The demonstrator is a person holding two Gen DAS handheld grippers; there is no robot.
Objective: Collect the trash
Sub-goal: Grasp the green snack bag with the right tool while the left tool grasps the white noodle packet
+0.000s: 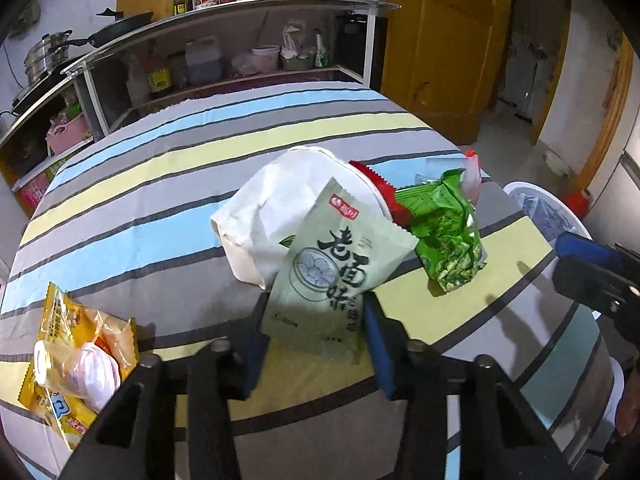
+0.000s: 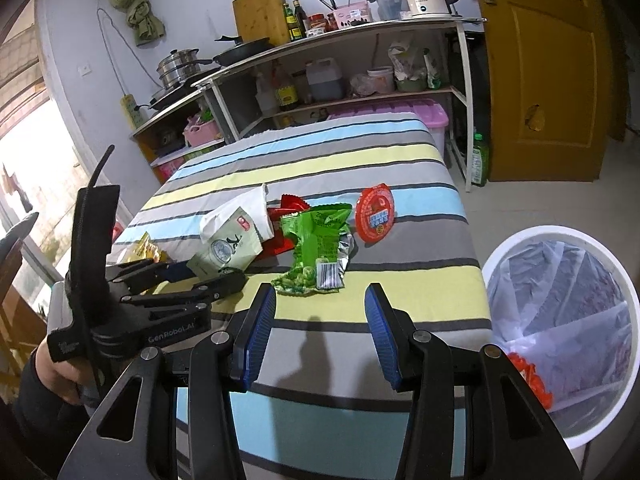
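Observation:
My left gripper (image 1: pixel 314 308) has its blue pads against both edges of a pale green snack packet (image 1: pixel 332 268), which stands tilted against a white bag (image 1: pixel 264 208). The right wrist view shows the same left gripper (image 2: pixel 212 274) on that packet (image 2: pixel 228 246). A crumpled bright green wrapper (image 1: pixel 444 232) (image 2: pixel 316 248) lies to the right of it, with a red wrapper (image 2: pixel 288 204) behind. A round red lid (image 2: pixel 376 214) lies farther right. My right gripper (image 2: pixel 320 312) hangs open over the table's near edge, nothing between its pads.
The striped tablecloth (image 2: pixel 320 152) covers the table. A yellow snack packet (image 1: pixel 68 360) lies at the near left. A white bin with a clear liner (image 2: pixel 552 230) stands off the table's right side. Kitchen shelves (image 2: pixel 360 96) stand beyond the far edge.

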